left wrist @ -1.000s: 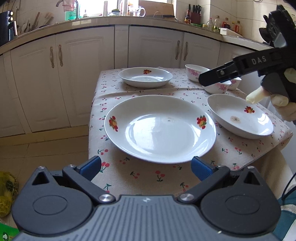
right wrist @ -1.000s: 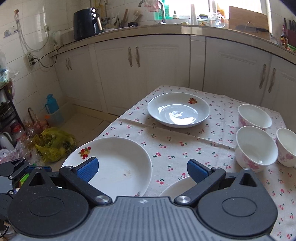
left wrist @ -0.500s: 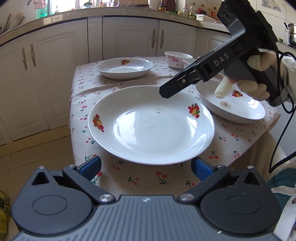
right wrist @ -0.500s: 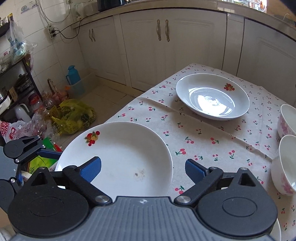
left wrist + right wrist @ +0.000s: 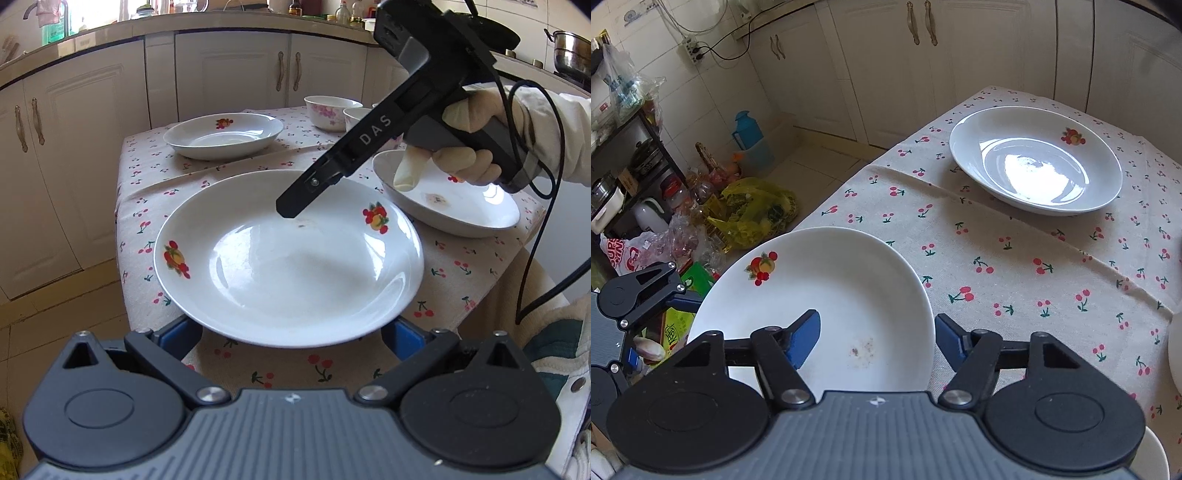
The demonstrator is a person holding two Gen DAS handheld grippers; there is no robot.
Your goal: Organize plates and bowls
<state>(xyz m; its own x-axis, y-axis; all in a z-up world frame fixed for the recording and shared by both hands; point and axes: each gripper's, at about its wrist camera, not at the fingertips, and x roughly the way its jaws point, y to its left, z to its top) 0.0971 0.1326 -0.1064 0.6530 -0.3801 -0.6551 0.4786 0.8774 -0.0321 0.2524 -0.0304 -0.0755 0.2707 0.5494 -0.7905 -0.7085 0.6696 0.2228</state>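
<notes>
A large white plate with fruit prints (image 5: 288, 258) lies at the near corner of the table; it also shows in the right wrist view (image 5: 827, 295). My left gripper (image 5: 291, 338) is open, its blue fingertips (image 5: 181, 336) under the plate's near rim on either side. My right gripper (image 5: 877, 336) is open, one finger over the plate's inside, the other outside its rim; it shows from the side in the left wrist view (image 5: 291, 210). A second plate (image 5: 447, 199) lies to the right, a third (image 5: 1034, 162) at the far side. Small pink-flowered bowls (image 5: 332, 110) stand behind.
The table carries a cherry-print cloth (image 5: 1015, 266) and stands before white kitchen cabinets (image 5: 229, 74). Bags and clutter (image 5: 746, 206) lie on the floor left of the table, beside a low shelf (image 5: 631, 147). A cable (image 5: 543, 206) hangs from the right gripper.
Both grippers have moved in on the large plate. The left one has come closer to its near rim, and the right one has come down over its far side.
</notes>
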